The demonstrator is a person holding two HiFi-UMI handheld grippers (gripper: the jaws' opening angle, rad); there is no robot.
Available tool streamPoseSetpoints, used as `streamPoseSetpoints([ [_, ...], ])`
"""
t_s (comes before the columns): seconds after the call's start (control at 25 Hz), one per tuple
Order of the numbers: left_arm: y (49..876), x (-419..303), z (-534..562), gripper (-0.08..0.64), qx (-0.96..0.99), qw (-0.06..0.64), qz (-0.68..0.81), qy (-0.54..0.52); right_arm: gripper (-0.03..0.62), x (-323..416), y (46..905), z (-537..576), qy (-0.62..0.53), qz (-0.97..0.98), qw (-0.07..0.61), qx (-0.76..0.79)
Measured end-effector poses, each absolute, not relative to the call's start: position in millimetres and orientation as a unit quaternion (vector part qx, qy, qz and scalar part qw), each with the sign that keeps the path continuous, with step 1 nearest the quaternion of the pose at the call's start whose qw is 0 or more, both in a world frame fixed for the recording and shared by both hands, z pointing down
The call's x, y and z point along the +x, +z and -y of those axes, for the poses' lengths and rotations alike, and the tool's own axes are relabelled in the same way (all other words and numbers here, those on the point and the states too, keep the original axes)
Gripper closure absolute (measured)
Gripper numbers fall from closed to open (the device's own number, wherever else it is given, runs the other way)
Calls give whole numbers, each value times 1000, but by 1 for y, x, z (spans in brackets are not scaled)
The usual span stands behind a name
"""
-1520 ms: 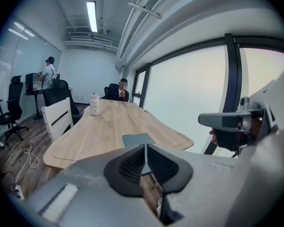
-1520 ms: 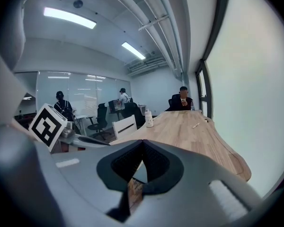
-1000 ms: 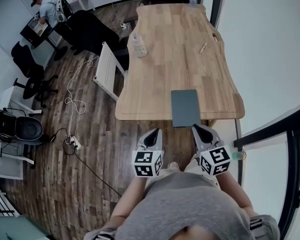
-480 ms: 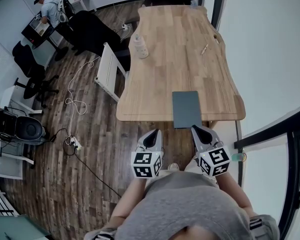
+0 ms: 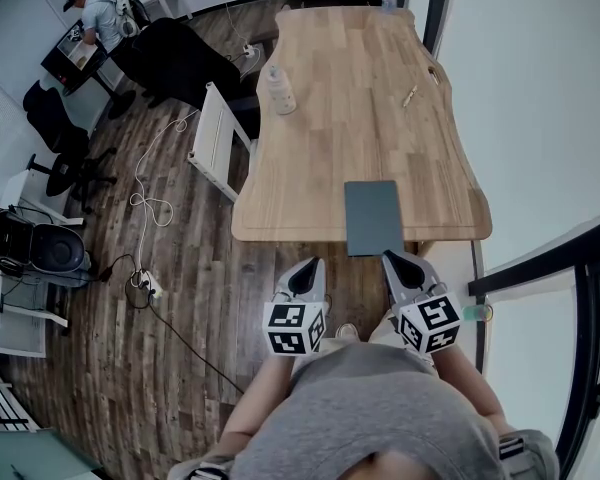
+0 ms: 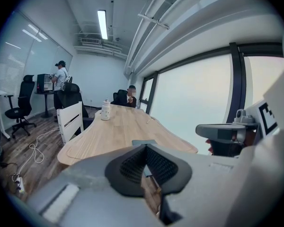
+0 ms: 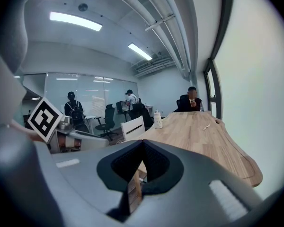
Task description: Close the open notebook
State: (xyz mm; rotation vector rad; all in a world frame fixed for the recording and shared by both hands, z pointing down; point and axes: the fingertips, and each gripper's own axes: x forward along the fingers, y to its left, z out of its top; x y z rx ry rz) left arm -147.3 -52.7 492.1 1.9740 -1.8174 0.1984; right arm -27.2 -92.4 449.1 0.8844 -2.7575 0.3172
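Observation:
A dark grey notebook [image 5: 372, 216] lies flat with its cover shut at the near end of the wooden table [image 5: 350, 98], its near edge overhanging the rim. My left gripper [image 5: 307, 266] and right gripper [image 5: 392, 260] hang side by side short of the table edge, close to my body, with the notebook ahead between them. Neither touches it. In the left gripper view the jaws [image 6: 144, 146] meet with nothing between them, and a sliver of the notebook [image 6: 143, 142] shows just past them. In the right gripper view the jaws [image 7: 143, 143] are likewise shut and empty.
A white bottle [image 5: 278, 90] stands at the table's left side and a pen [image 5: 407, 95] lies far right. A white chair [image 5: 212, 138] sits left of the table, with cables on the floor [image 5: 145, 208]. A window wall runs along the right. People sit at the far end and at a desk.

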Motion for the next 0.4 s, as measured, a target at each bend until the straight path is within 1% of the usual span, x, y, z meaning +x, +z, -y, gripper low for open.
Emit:
streamPoseSetpoints([
  [0.4, 492, -150, 54, 558, 716, 225, 657, 72, 593, -30, 449, 95, 106, 941, 117, 299],
])
